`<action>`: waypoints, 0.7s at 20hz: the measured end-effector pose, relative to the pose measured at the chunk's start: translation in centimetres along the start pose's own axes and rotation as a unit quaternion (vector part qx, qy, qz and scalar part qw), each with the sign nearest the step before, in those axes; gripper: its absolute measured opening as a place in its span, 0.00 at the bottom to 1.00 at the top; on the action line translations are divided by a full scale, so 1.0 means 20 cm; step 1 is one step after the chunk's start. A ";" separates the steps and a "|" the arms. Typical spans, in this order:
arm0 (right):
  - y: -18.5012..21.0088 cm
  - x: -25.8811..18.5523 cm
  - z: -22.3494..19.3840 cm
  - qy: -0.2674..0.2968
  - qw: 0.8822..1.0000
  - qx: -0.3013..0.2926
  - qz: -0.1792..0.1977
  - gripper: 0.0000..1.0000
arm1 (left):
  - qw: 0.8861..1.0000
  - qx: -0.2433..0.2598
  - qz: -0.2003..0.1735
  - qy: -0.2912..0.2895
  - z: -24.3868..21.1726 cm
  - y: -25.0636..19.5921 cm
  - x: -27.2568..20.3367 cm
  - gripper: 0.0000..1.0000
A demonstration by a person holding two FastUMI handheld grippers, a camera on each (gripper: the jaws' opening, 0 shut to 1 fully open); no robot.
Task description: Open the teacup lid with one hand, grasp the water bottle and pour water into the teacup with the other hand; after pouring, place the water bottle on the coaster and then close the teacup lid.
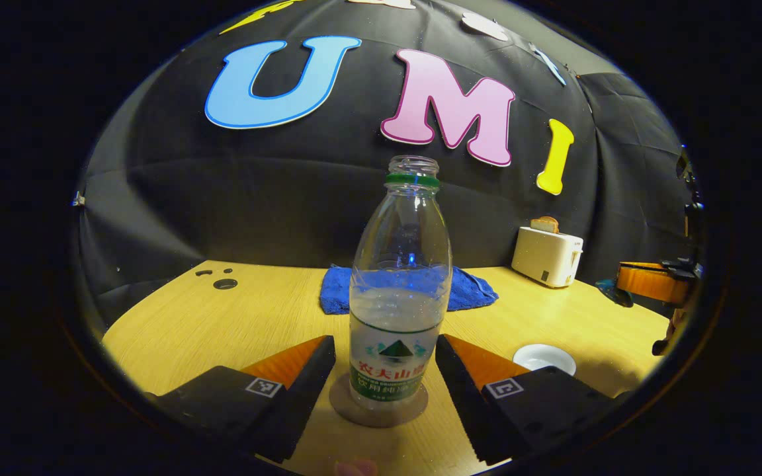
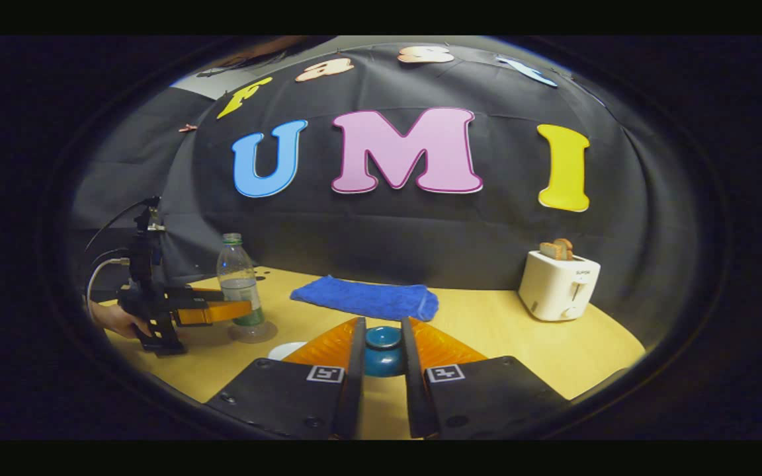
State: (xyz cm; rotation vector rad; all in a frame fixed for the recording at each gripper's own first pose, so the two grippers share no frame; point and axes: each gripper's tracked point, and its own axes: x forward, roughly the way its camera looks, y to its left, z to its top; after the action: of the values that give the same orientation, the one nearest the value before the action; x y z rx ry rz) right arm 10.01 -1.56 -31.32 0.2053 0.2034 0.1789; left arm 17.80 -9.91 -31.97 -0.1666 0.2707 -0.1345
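The clear, uncapped plastic water bottle [image 1: 399,291], roughly half full, stands on the round brown coaster [image 1: 378,404] between the released left claw [image 1: 385,370]. The right claw [image 2: 381,360] is clenched on the glossy blue teacup lid [image 2: 382,349]; a slippery, breakable piece is judged, best held by its knob.

Two low tabletop views, shared bottle [image 1: 399,291]

Dim booth, light from overhead; surface [image 1: 222,317] lit warm w/ mild glare. Heavy fisheye bending at edges; bottle [image 1: 399,291] sharp, casts soft shadow.
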 end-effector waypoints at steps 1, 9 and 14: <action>0.04 0.02 -0.01 0.001 1.000 0.003 0.009 0.35 | 1.000 0.002 -0.004 0.003 -0.02 -0.01 -0.02 0.96; 0.34 0.17 -0.20 0.044 0.997 0.038 0.057 0.30 | 1.000 0.009 0.003 0.030 -0.13 -0.07 -0.32 0.95; 0.40 0.21 -0.29 0.062 0.996 0.033 0.060 0.30 | 0.999 0.009 0.045 0.005 -0.06 -0.06 -0.47 0.95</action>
State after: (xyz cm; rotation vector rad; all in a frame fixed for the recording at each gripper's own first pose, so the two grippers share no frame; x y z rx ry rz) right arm 11.64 8.02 -35.90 0.2730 0.3213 0.3046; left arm 8.40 -9.87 -30.50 -0.1357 0.2870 -0.0477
